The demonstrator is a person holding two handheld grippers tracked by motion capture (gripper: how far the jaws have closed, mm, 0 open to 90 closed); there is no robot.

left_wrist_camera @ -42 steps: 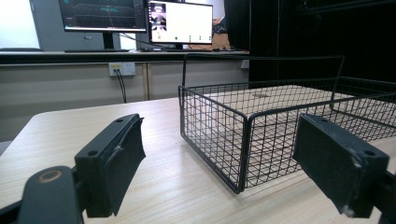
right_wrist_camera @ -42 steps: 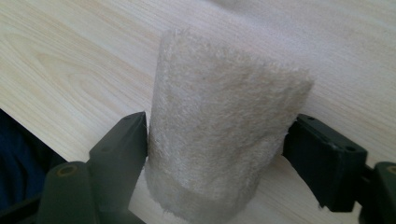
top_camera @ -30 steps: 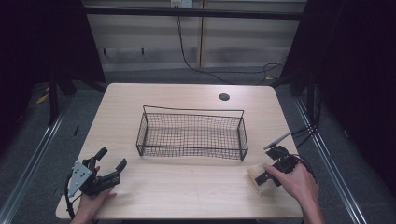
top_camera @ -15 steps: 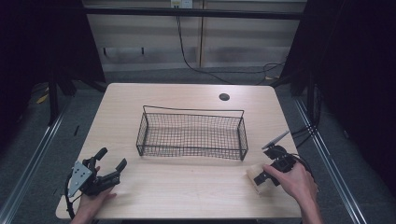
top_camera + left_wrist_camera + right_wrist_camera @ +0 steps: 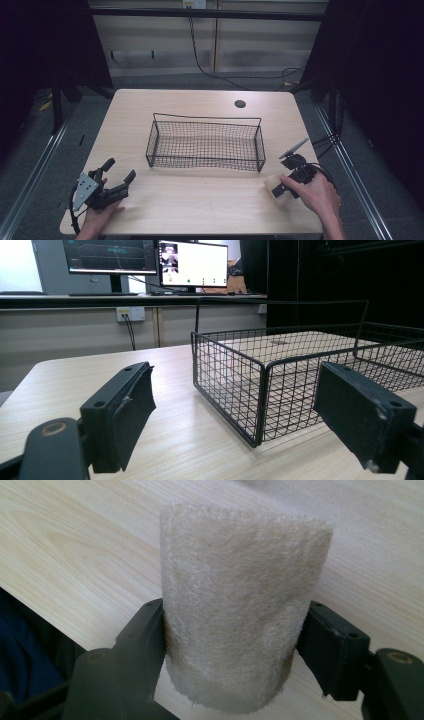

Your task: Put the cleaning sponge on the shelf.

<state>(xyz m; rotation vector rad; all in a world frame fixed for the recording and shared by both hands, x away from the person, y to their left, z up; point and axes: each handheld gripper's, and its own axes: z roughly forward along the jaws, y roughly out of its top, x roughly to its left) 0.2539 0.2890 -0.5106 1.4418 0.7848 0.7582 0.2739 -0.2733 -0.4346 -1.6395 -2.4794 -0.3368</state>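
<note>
A black wire basket [image 5: 205, 142] stands in the middle of the wooden table, and its near corner [image 5: 260, 390] looms close in the left gripper view. My left gripper [image 5: 119, 176] rests at the table's front left, open, with nothing between its jaws and the basket a short way ahead. At the front right, my right gripper [image 5: 278, 190] is shut on a beige fuzzy block [image 5: 273, 187]. The right gripper view shows both jaws pressing the sides of that block [image 5: 240, 605] just above the tabletop near the front edge.
A round cable hole [image 5: 240, 104] sits near the table's far edge. Monitors [image 5: 150, 262] stand on a desk beyond the table. Cables [image 5: 325, 142] trail off the right side. The table edge [image 5: 60, 625] runs close under the right gripper.
The right gripper with the beige block has shifted very slightly; the left gripper and the basket have stayed put.
</note>
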